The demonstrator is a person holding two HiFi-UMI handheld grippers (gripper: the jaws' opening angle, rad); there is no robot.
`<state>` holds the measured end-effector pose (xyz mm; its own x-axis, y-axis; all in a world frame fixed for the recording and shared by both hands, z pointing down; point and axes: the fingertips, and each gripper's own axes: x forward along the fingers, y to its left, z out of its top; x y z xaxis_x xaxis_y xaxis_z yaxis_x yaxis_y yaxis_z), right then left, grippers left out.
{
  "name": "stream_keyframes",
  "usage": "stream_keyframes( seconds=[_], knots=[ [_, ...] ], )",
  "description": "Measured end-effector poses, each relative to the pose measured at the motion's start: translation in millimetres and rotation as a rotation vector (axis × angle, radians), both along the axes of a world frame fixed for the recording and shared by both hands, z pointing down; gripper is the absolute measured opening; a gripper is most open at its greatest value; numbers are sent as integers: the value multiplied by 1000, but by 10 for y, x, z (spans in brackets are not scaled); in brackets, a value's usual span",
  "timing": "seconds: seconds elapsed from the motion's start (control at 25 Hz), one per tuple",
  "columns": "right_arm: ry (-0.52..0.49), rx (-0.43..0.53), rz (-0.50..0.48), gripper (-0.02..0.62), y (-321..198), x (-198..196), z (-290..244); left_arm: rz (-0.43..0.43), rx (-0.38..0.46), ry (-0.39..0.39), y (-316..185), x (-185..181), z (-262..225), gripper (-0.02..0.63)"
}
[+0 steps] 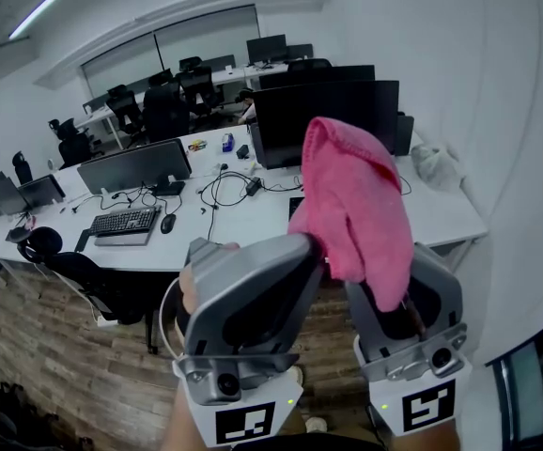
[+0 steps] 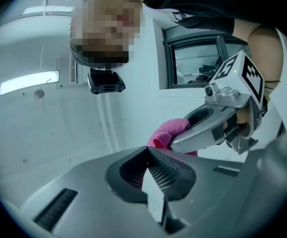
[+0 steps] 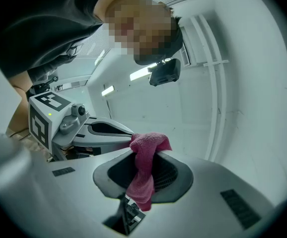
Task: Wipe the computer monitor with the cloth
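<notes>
Right gripper view: right gripper [image 3: 144,150], jaws clamped on the pink cloth [image 3: 143,168]. The cloth is bunched over the jaw tips, and one tail hangs down between the jaws toward the camera.

Left gripper view: left gripper [image 2: 147,151], jaws together with nothing between them. The cloth sits just beyond the tips, to their right; whether it touches them cannot be told.

Head view: both grippers are raised side by side. The cloth drapes down over the right jaws, and the left jaw tips are just beside its lower fold.
- Computer monitor [image 1: 326,113]: dark screen, upright, well beyond both sets of jaws, standing on the white desk [image 1: 253,222].
- Second monitor [image 1: 132,165] and keyboard [image 1: 123,222]: same desk, far left of the jaws.
</notes>
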<state>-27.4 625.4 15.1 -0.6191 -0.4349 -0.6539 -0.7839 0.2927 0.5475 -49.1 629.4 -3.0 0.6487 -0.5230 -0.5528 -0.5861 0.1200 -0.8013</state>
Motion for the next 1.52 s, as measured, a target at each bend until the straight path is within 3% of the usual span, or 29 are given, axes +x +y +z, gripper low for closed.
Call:
stream_keyframes(
  seconds=[0.64,1.16,1.52],
  knots=[
    [-15,6,-7,64,-870,6,156,-17,23,-16,-926,-33,172,5],
    [-16,-2,44,64,-2620,-260,59,24,28,-8,-2707,-307,50,5],
    [-18,3,83,64,-3953,-624,-114,43,80,-14,-3984,-654,-127,5]
  ],
)
